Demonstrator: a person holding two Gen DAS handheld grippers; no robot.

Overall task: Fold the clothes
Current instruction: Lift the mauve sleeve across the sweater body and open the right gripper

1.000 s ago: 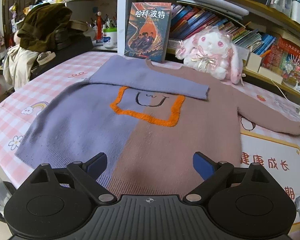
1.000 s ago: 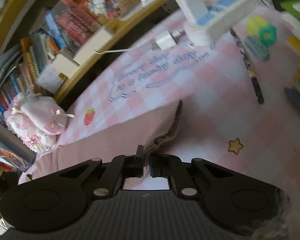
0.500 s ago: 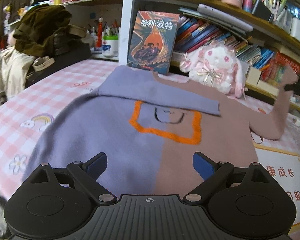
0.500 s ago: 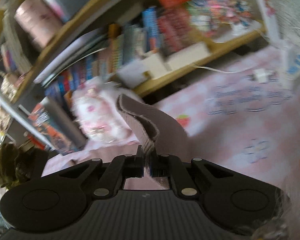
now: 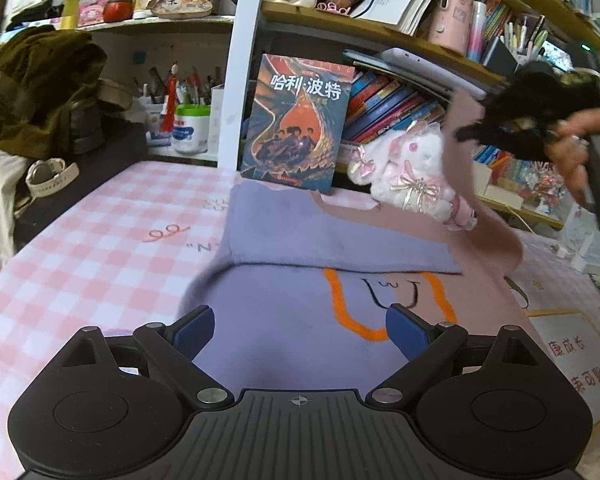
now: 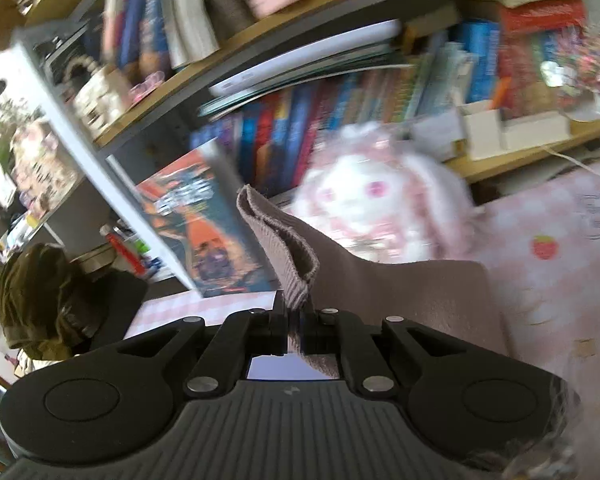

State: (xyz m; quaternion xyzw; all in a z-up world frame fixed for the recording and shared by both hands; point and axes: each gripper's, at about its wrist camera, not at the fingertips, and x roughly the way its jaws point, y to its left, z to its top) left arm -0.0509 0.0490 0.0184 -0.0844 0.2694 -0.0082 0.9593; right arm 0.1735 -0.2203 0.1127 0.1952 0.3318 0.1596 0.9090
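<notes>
Sweater sleeve (image 6: 288, 264) pinched in right tongs (image 6: 294, 328), raised.

Cluttered shelves behind a pink checked tablecloth (image 5: 100, 240)

A book (image 5: 298, 128) stands upright against the shelf post (image 5: 236, 60), with a white plush rabbit (image 5: 410, 172) just to its right and rows of books (image 5: 384, 104) behind. At the left lie an olive garment (image 5: 32, 84) and a watch (image 5: 52, 174); a white jar (image 5: 190, 130) stands among pens. A pink cup (image 5: 452, 16) sits on the upper shelf.
</notes>
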